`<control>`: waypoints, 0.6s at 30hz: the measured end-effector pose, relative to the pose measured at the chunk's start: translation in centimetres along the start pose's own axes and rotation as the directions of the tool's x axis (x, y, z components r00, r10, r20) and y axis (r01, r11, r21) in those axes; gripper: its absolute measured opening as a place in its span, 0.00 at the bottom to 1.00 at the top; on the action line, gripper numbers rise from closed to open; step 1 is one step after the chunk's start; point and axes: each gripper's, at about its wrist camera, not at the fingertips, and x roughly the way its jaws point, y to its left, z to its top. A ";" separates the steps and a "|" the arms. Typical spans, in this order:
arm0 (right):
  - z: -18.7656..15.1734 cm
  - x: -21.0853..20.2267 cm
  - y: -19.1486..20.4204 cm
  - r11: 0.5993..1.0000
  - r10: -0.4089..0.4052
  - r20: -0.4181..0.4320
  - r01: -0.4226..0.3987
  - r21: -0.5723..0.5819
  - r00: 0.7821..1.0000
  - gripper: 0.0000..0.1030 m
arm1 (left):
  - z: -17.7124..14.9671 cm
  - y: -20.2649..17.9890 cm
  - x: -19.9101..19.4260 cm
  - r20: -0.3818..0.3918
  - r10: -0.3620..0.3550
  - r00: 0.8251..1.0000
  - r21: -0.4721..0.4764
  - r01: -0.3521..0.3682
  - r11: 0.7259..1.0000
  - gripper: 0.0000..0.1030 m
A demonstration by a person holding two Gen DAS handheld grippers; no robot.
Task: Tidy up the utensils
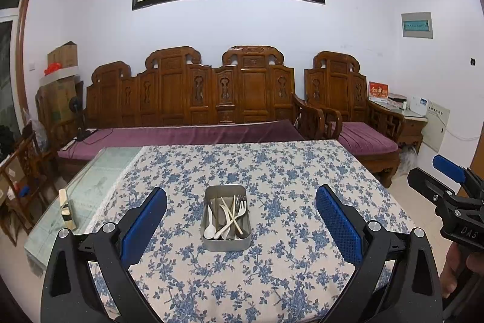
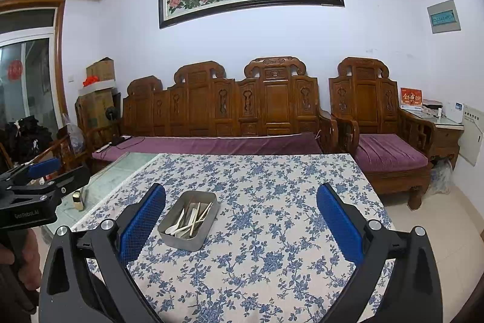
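Both claws, left claw [image 1: 241, 224] and right claw [image 2: 241, 224], hang wide open, empty, above the table [image 1: 302, 277].
Tangled utensils [image 1: 230, 215] lie crossed in the tin [image 1: 225, 244] mid-table; lifting one could drag others out or shift the tin.

One rectangular metal tin [image 1: 226, 241] is counted at 6 o'clock, with one white plastic fork [image 1: 242, 209] and one white plastic spoon [image 1: 209, 227] distinguishable inside.

"DAS" on right tool [image 1: 447, 171]; "GenRobot.AI" on left tool [image 2: 45, 168].

Both grippers [image 1: 241, 212] [image 2: 241, 212] wide apart, empty
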 end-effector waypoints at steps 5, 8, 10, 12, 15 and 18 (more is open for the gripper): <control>-0.2 0.2 0.0 1.000 0.000 -0.001 0.000 0.000 1.000 0.98 | -0.3 0.0 0.0 -0.001 0.001 1.000 -0.002 -0.001 1.000 0.92; -0.1 0.1 0.0 1.000 0.000 0.000 0.000 0.001 1.000 0.98 | -0.4 0.1 0.0 -0.001 0.001 1.000 -0.003 -0.001 1.000 0.92; -0.1 0.1 0.0 1.000 0.001 -0.001 -0.001 0.001 1.000 0.98 | -0.4 0.1 0.0 0.000 0.002 1.000 -0.002 -0.002 1.000 0.92; -0.3 0.3 0.1 1.000 0.001 0.000 -0.001 0.000 1.000 0.98 | -0.5 0.2 0.0 -0.001 0.003 1.000 -0.004 -0.003 1.000 0.92; -0.5 0.4 0.2 1.000 0.002 0.000 -0.002 -0.001 1.000 0.98 | -0.5 0.2 0.0 -0.001 0.003 1.000 -0.003 -0.003 1.000 0.92; -0.7 0.5 0.2 1.000 0.000 0.002 0.000 -0.003 1.000 0.98 | -0.5 0.2 0.1 -0.003 0.002 1.000 -0.004 -0.002 1.000 0.92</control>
